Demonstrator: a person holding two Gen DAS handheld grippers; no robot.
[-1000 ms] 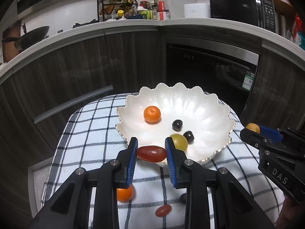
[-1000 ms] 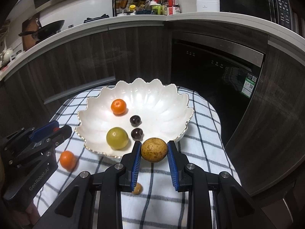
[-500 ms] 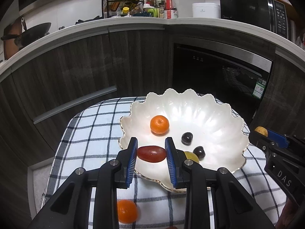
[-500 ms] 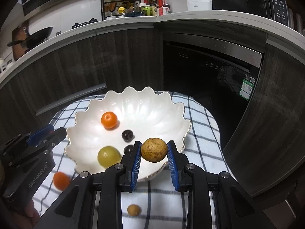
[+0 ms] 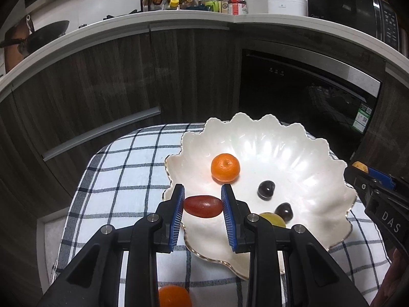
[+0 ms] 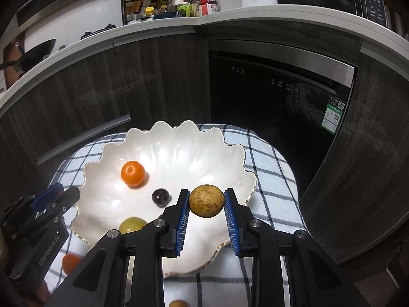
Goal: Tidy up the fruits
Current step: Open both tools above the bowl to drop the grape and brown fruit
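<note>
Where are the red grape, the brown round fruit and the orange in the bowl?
red grape (image 5: 203, 206), left wrist view, middle of its skin.
brown round fruit (image 6: 207, 201), right wrist view, centre of its speckled front.
orange (image 5: 225, 167), left wrist view, centre, just below the stem dimple.

Both tools have moved forward over the white scalloped bowl (image 5: 301, 138). The left tool (image 5: 203, 206), which a second ago held its red grape (image 5: 203, 206) in front of the near rim, now carries it above the bowl's inside, just short of the small orange (image 5: 225, 167). The right tool (image 6: 207, 204) has likewise brought its brown fruit (image 6: 207, 200) from outside the rim to above the bowl's right part. The loose orange (image 5: 174, 296) on the checked cloth (image 5: 127, 168) has slid to the bottom edge of the left view.
</note>
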